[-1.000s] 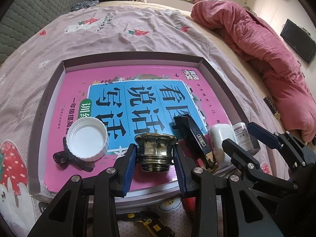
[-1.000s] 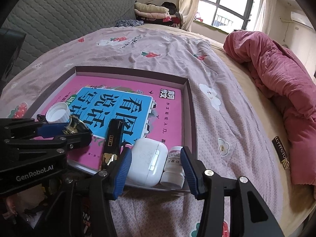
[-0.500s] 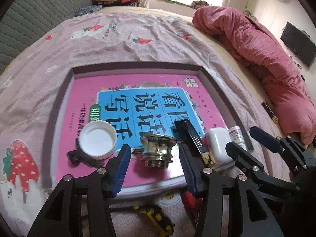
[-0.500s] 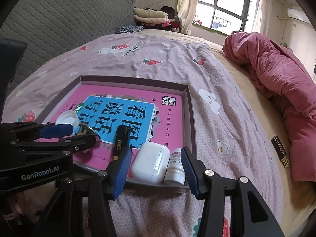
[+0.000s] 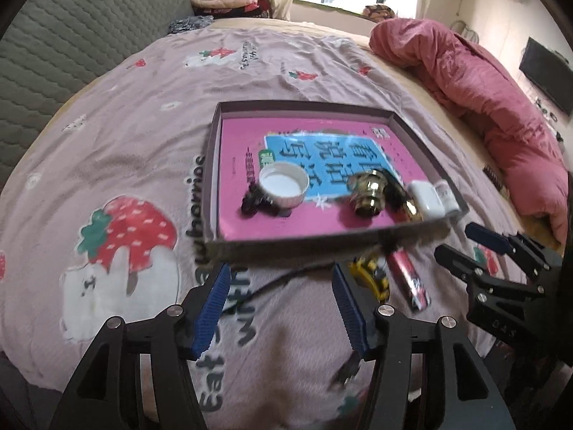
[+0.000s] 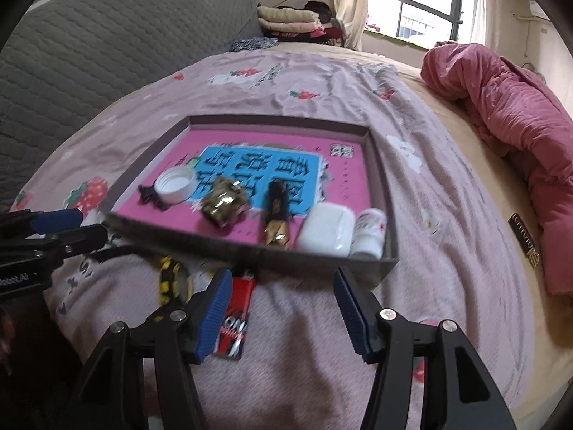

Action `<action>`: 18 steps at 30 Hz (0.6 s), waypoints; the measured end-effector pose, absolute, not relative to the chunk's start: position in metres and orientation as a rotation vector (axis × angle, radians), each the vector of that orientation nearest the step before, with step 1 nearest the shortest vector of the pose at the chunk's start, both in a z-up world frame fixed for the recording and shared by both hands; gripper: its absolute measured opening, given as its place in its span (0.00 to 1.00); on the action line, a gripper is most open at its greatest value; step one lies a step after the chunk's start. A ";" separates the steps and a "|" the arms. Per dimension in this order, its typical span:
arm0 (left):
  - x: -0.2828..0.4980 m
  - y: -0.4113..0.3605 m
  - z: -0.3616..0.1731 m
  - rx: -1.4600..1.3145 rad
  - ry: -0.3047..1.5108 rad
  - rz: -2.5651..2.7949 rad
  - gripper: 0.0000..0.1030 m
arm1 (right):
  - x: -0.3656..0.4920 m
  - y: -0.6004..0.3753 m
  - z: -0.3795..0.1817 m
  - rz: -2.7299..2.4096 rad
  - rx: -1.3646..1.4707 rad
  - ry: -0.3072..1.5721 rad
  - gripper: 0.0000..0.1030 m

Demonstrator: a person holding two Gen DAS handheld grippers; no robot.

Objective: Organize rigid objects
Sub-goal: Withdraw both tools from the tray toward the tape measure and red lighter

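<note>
Resting on a pink strawberry-print bedsheet [image 5: 150, 136]: shallow grey box tray [image 6: 388, 200] lined with a pink-and-blue book [image 6: 352, 182]. Along the tray's near edge, from 9 o'clock to 3 o'clock in the right wrist view: black hair clip [image 6: 147, 193] touching white bottle cap [image 6: 175, 184], open side up; brass-coloured fitting [image 6: 224, 204], tilted; black-and-gold clip-like item [image 6: 275, 211], lengthwise toward 12 o'clock; white earbud case [image 6: 327, 229]; small white pill bottle [image 6: 370, 233] just beside the case, in the 4 o'clock corner. Outside the tray, on the sheet near its front wall: yellow-and-black item [image 6: 168, 279] and red lighter-like stick [image 6: 238, 308], kind unclear through blur. Left hand-held gripper [image 5: 281, 308]: jaws just opening, now spread wide, nothing between the blue pads, positioned at 6 o'clock of the tray over bare sheet, apart from the brass fitting. Right hand-held gripper [image 6: 283, 310]: jaws likewise just opening, wide apart, empty, at 6 o'clock of the earbud case and pill bottle, clear of both; red stick partly behind its left pad. Red quilt [image 6: 508, 107] bunched at 2 o'clock; grey padded headboard [image 6: 107, 53] at 10 o'clock.
</note>
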State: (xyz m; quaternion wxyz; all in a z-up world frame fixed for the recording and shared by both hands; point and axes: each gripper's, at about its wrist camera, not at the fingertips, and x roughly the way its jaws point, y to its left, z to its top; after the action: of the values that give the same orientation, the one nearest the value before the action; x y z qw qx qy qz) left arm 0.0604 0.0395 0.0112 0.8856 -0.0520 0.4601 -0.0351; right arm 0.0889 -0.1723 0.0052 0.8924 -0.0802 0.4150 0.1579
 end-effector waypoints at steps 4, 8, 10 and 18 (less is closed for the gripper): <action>0.056 0.025 0.003 -0.115 0.980 -0.119 0.59 | 0.082 -0.166 -0.002 0.341 -0.178 0.883 0.56; 0.066 0.004 -0.003 -0.132 1.000 -0.149 0.59 | 0.078 -0.162 -0.014 0.351 -0.180 0.921 0.56; 0.072 -0.006 -0.005 -0.143 1.007 -0.165 0.59 | 0.075 -0.159 -0.021 0.350 -0.194 0.932 0.56; 0.097 -0.027 -0.025 -0.116 1.061 -0.129 0.59 | 0.079 -0.156 -0.036 0.331 -0.193 0.948 0.56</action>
State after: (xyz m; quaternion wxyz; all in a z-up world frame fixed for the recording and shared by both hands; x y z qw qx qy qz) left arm 0.0967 -0.0275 -0.0249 0.8591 -0.0554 0.5052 -0.0615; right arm 0.0786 -0.1559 -0.0359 0.8720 -0.0924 0.4537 0.1585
